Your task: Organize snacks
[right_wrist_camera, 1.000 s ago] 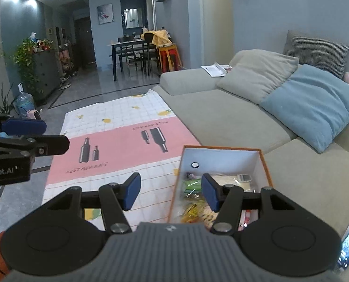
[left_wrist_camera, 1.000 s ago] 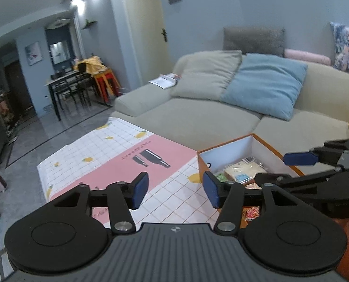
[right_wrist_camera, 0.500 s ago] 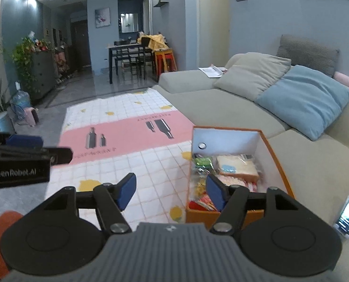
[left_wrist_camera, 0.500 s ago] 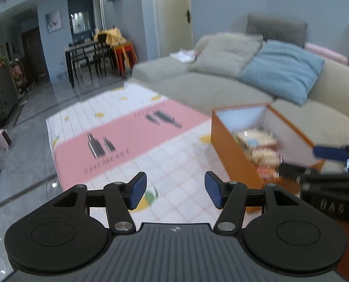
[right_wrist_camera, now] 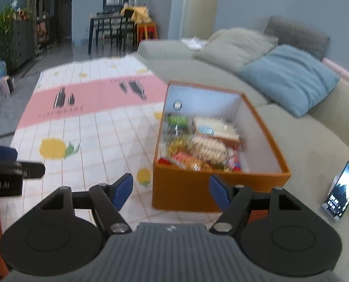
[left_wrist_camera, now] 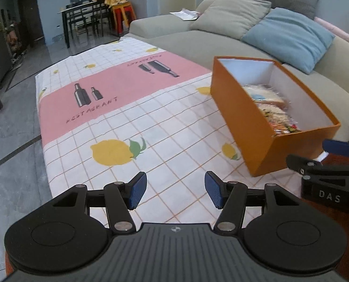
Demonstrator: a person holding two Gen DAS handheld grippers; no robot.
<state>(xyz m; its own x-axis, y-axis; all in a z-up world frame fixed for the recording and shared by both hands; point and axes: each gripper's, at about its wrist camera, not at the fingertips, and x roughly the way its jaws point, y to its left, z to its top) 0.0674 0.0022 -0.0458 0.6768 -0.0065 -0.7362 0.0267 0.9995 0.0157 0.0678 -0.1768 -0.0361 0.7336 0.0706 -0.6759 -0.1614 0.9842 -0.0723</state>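
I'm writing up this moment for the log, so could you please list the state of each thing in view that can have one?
Box: lidless, upright on the tablecloth, holding snacks.
Left gripper: jaws open, empty.
Right gripper: jaws open, empty.
Phone: screen lit, propped up on the sofa.

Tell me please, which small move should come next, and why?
Probably pause: the snacks already lie in the orange box, the tablecloth shows none left, and both the left gripper and right gripper are open, holding nothing.
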